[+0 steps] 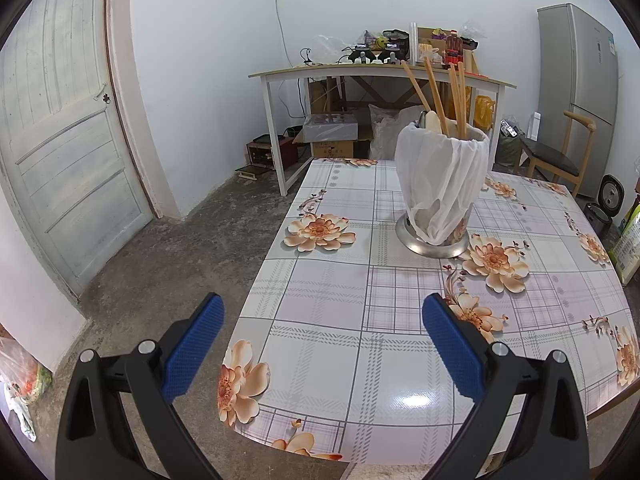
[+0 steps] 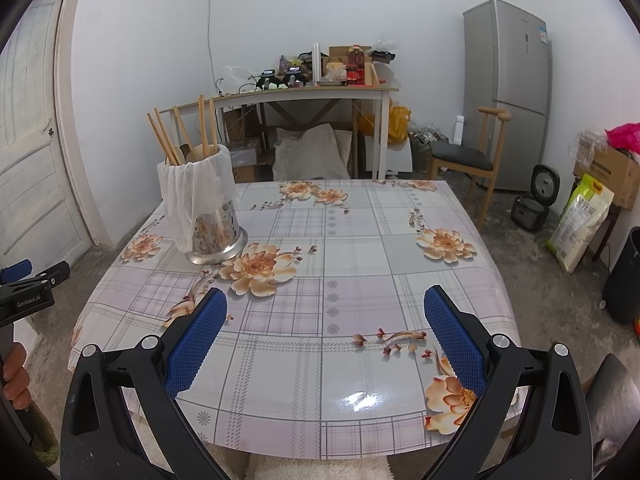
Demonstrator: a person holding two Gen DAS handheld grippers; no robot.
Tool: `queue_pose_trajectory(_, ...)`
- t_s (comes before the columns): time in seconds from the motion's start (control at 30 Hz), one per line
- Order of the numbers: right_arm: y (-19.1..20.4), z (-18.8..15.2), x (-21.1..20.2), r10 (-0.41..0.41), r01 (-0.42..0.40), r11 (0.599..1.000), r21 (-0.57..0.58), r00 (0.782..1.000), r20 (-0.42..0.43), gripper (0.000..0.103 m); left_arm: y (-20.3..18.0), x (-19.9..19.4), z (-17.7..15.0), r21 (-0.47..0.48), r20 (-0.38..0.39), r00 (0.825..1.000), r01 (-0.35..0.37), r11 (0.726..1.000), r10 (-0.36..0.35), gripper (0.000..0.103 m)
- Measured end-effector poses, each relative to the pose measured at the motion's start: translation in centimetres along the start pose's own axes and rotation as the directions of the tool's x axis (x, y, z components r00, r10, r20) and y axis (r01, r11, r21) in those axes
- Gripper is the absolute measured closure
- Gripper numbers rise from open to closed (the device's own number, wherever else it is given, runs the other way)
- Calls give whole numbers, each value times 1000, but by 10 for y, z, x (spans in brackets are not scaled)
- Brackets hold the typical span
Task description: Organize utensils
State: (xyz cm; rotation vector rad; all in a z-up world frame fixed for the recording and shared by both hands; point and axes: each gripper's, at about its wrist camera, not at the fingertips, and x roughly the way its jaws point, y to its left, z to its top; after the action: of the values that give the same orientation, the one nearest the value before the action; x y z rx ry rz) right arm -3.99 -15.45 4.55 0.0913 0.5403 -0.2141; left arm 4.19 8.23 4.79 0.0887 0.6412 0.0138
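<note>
Both the left tongs and right tongs gape wide and empty, so reach ahead to the holder, gripping one chopstick near its top.

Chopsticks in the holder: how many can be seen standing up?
5 chopsticks visible, all standing in the cloth-covered metal utensil holder on the table; more may be hidden among them or inside.

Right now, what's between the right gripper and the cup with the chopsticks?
Nothing but bare flowered tablecloth between the right gripper and the utensil holder, seen in the right wrist view.
</note>
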Motion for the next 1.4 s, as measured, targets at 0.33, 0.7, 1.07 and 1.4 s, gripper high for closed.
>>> queue_pose_trajectory(0.33,1,1,0,1,-1,1000,1,1000,-1,8,0,2,1,2,-3,1000,3,1000,-3,6)
queue_pose_trajectory(0.7,0,2,0,2,-2,1000,0,1000,-3,8,1,2,2,3,-4,1000,4,1000,-4,6)
queue_pose_trajectory(1.07,0,1,0,2,-2,1000,0,1000,-2,8,1,3,2,3,-5,1000,4,1000,-4,6)
queue_pose_trajectory(1.4,1,1,0,1,-1,1000,0,1000,-2,8,2,5,2,2,-10,1000,7,1000,-7,6)
